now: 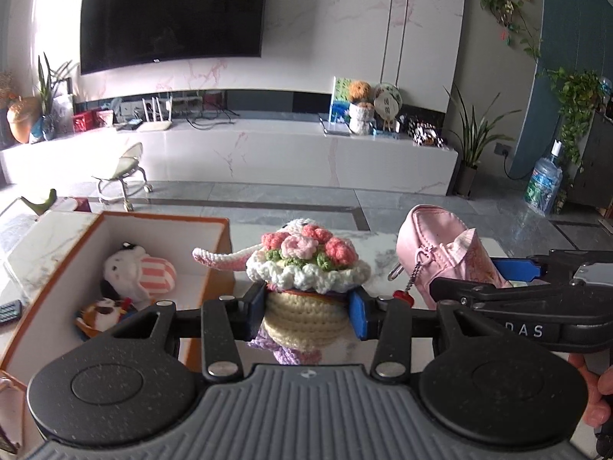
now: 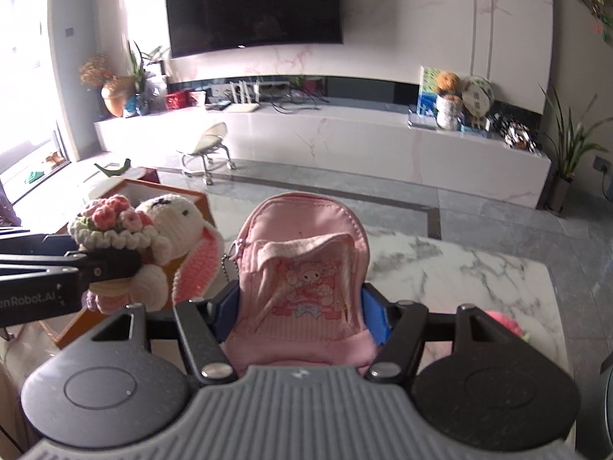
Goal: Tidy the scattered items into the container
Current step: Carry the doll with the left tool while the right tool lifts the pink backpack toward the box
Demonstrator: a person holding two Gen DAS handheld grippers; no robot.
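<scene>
My left gripper is shut on a crocheted bunny doll with a flower bouquet, held just right of the orange box. The box holds two small plush toys. My right gripper is shut on a small pink backpack, held above the marble table. The backpack also shows in the left wrist view, to the right of the bunny. The bunny and the left gripper show at the left of the right wrist view, by the box.
A remote control lies left of the box. A pink item lies on the table behind my right gripper's right finger. A green object sits beyond the box. A stool and TV cabinet stand across the floor.
</scene>
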